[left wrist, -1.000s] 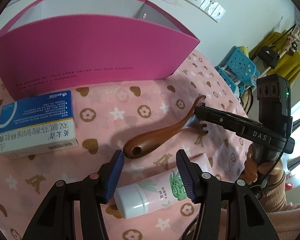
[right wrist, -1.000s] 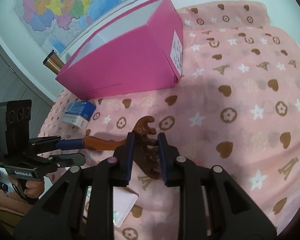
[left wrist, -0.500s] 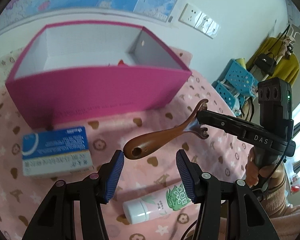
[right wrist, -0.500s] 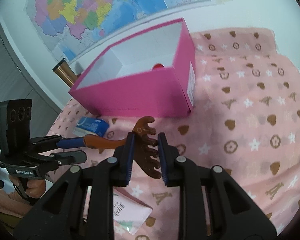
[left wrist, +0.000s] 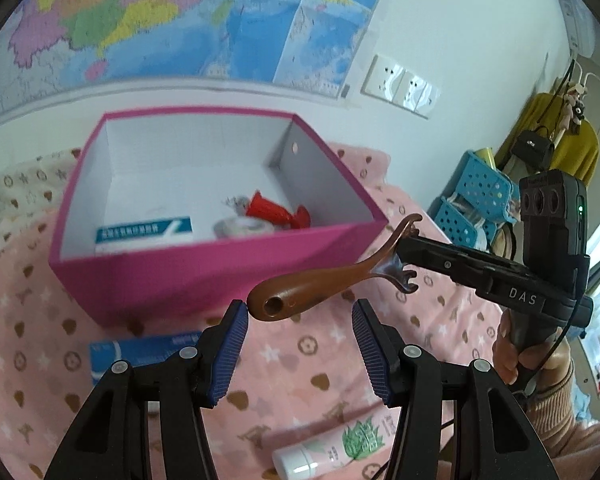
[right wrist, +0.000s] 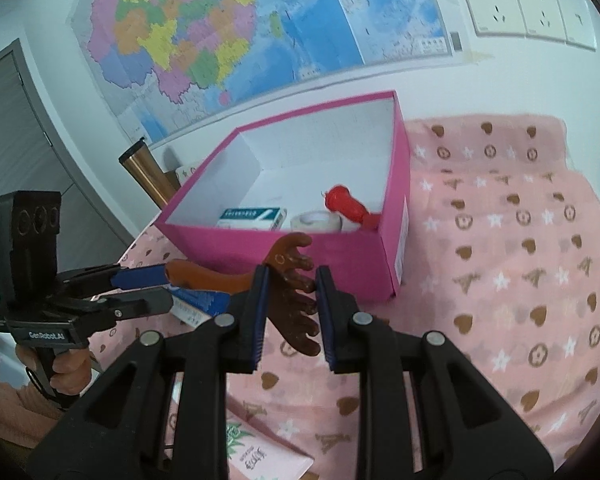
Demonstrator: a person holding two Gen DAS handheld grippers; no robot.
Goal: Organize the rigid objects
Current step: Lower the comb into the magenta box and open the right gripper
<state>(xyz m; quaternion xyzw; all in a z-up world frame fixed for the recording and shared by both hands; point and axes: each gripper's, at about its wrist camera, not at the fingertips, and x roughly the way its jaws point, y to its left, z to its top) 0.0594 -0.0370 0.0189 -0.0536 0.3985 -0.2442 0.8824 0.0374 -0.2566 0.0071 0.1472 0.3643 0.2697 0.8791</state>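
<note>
Right claw [right wrist: 289, 312] is clamped on the wooden comb [right wrist: 288, 280]; left claw [left wrist: 298, 344] is spread, touching its handle. Box [left wrist: 204, 264] contents are blurred.

Wooden comb held in the air before the pink box

The right gripper [left wrist: 400, 258] clamps the toothed end of the brown wooden comb [left wrist: 300, 290]; its handle end touches 1 blue pad of the left gripper [left wrist: 298, 334], whose jaws stand apart. The pink box [left wrist: 204, 272] holds a red object [left wrist: 272, 210]. A lotion tube [left wrist: 332, 450] lies on the pink cloth [left wrist: 28, 320].
</note>
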